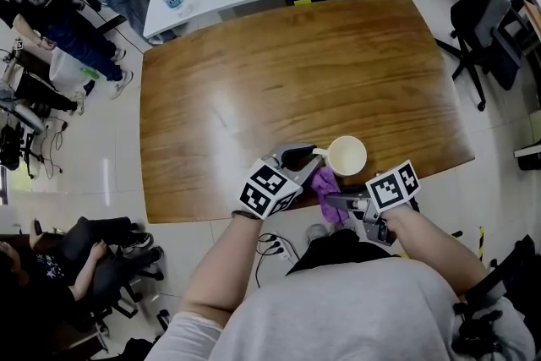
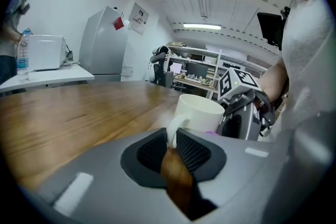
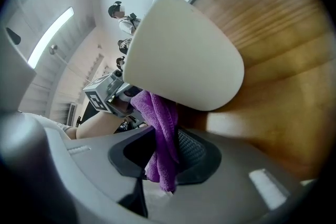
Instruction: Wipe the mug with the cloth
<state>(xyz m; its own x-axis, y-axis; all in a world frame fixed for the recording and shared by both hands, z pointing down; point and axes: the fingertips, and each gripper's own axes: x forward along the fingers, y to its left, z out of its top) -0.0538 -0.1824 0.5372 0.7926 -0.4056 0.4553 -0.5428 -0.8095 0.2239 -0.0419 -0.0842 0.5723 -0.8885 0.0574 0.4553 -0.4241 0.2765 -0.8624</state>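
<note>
Mug (image 1: 347, 155) is held by its handle in the left gripper (image 2: 172, 138), the 2 jaws narrow and pinched on the loop, likely to steady it against rubbing. Right gripper (image 3: 164, 152) clamps the purple cloth (image 3: 160, 118), bunched against the mug's outer wall, handle side. The table (image 1: 254, 80) edge sits just beside the mug, on the person's side.

Cream mug (image 1: 347, 155), upright near the front edge of the wooden table (image 1: 254, 80), handle leftward, crumpled purple cloth (image 1: 326, 186) against its side
</note>
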